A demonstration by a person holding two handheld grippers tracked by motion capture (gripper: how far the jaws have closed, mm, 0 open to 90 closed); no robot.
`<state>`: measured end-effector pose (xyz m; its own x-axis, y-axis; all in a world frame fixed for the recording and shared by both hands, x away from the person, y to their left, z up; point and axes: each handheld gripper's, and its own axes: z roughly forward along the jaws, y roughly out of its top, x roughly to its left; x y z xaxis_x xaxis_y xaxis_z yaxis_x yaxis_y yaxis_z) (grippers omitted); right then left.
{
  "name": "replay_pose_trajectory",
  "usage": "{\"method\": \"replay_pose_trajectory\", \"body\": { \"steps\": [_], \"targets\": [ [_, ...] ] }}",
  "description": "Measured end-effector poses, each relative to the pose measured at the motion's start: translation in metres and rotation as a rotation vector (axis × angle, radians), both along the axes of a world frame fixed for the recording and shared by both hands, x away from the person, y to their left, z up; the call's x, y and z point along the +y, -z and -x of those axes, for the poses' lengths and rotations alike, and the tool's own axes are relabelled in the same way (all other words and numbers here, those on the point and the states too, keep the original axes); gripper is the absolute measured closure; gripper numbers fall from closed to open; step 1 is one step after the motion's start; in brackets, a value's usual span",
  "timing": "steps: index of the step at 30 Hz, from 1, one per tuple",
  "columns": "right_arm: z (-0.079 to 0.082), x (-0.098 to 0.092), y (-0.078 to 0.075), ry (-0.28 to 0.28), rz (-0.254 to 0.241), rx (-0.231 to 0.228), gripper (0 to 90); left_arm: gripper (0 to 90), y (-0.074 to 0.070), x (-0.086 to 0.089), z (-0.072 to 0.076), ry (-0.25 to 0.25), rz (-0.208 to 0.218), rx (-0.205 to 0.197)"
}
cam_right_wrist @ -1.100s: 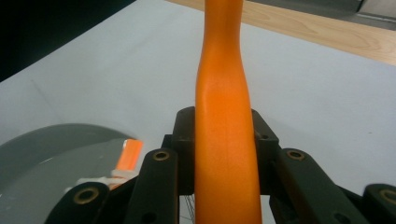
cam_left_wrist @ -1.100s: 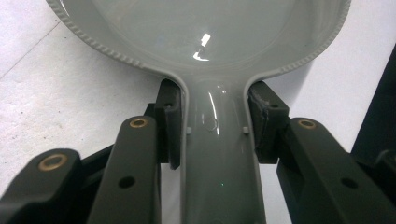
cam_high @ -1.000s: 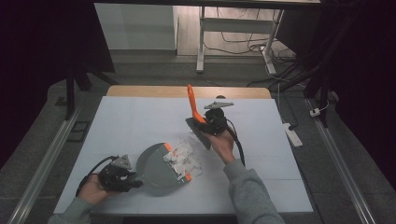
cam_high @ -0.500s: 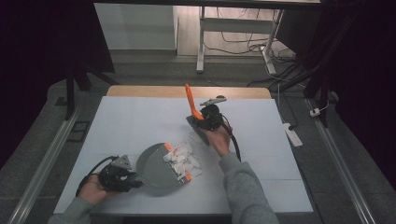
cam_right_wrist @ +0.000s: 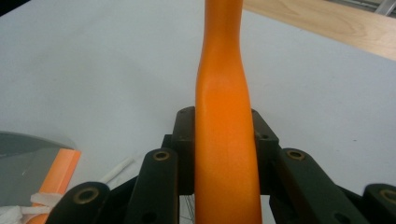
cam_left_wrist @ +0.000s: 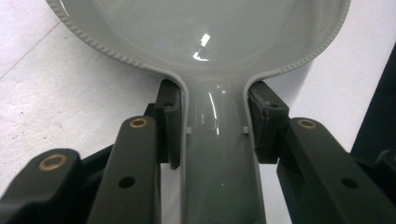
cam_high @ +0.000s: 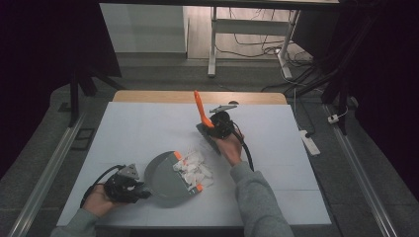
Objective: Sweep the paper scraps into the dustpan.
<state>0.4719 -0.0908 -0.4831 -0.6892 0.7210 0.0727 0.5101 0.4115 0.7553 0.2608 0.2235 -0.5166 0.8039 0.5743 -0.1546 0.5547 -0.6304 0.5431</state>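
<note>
A grey dustpan (cam_high: 163,178) with an orange lip lies flat at the table's front left. My left gripper (cam_high: 142,190) is shut on the dustpan's handle (cam_left_wrist: 219,158), with the pads pressing both of its sides just behind the pan (cam_left_wrist: 210,37). Several white paper scraps (cam_high: 195,166) lie at the pan's lip. My right gripper (cam_high: 210,126) is mid-table, shut on a brush's orange handle (cam_high: 198,105), which slants up and away. In the right gripper view the handle (cam_right_wrist: 224,107) rises between the jaws. The brush's dark head (cam_high: 207,137) is low by the table.
The white table cover (cam_high: 138,128) spreads open to the left and right of the grippers. A wooden table edge (cam_high: 163,96) runs along the back. A white power strip (cam_high: 309,141) lies on the floor at the right. The dustpan's orange lip (cam_right_wrist: 58,175) shows beside the right jaws.
My right gripper, still holding the brush, has shifted slightly left and lower, then stopped. The left gripper and the dustpan have stayed put.
</note>
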Motion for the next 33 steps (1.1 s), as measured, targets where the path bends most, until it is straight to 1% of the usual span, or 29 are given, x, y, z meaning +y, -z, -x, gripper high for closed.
{"method": "replay_pose_trajectory", "body": {
  "steps": [1,2,4,6,8,11,13,15,18,20,21,23,24,25,26,27,29,30,31,33],
  "targets": [
    [-0.001,-0.002,-0.002,0.007,-0.015,0.001,70.6,61.8,0.000,0.000,0.000,0.000,0.000,0.000],
    [-0.002,-0.008,-0.006,0.024,-0.045,-0.003,70.6,61.8,0.000,0.000,0.000,0.003,-0.002,0.001],
    [-0.005,-0.015,-0.009,0.046,-0.065,-0.010,70.6,61.8,0.000,0.000,0.000,0.003,-0.002,0.001],
    [-0.006,-0.017,-0.010,0.055,-0.058,-0.010,70.6,61.8,0.000,0.000,-0.001,0.004,-0.001,0.001],
    [-0.009,-0.019,-0.009,0.065,-0.035,-0.015,70.6,61.8,0.000,0.000,0.000,0.003,-0.001,0.001],
    [-0.013,-0.018,-0.005,0.072,-0.019,-0.005,70.6,61.8,0.000,0.000,0.000,0.001,0.001,0.001],
    [-0.015,-0.015,-0.001,0.065,-0.004,0.003,70.5,61.8,0.000,0.000,0.000,0.000,0.003,0.001],
    [-0.015,-0.011,0.003,0.055,0.016,0.013,70.6,61.8,0.000,0.000,0.000,0.000,0.003,0.001],
    [-0.015,-0.005,0.007,0.039,0.022,0.024,70.6,61.8,0.000,0.000,0.000,0.000,0.002,0.001],
    [-0.013,-0.001,0.008,0.029,0.021,0.037,70.6,61.8,0.000,0.000,0.000,0.001,0.002,0.001],
    [-0.011,0.003,0.009,0.010,0.023,0.045,70.7,61.8,0.000,0.000,0.000,0.000,0.002,0.001],
    [-0.010,0.006,0.010,0.002,0.021,0.053,70.7,61.8,0.000,0.000,0.000,0.000,0.003,0.001],
    [-0.006,0.010,0.011,-0.019,0.014,0.066,70.7,61.8,0.000,0.000,0.000,0.000,0.003,0.002],
    [-0.004,0.012,0.012,-0.031,0.013,0.069,70.7,61.8,0.000,0.000,0.000,0.000,0.003,0.002],
    [-0.004,0.012,0.012,-0.031,0.013,0.069,70.7,61.8,0.000,0.000,0.000,0.000,0.003,0.002],
    [0.001,0.017,0.012,-0.057,0.014,0.073,70.7,61.8,0.000,0.001,-0.001,0.000,0.003,0.003],
    [0.009,0.022,0.012,-0.080,0.015,0.084,70.7,61.8,0.000,0.001,-0.001,0.000,0.002,0.004],
    [0.009,0.022,0.012,-0.080,0.015,0.084,70.7,61.8,0.000,0.001,-0.001,0.000,0.002,0.004],
    [0.018,0.026,0.012,-0.107,0.017,0.088,70.7,61.8,0.000,0.001,-0.001,0.002,0.000,0.004],
    [0.027,0.031,0.012,-0.142,0.020,0.090,70.7,61.8,0.000,0.001,-0.001,0.002,0.000,0.004]
  ]
}}
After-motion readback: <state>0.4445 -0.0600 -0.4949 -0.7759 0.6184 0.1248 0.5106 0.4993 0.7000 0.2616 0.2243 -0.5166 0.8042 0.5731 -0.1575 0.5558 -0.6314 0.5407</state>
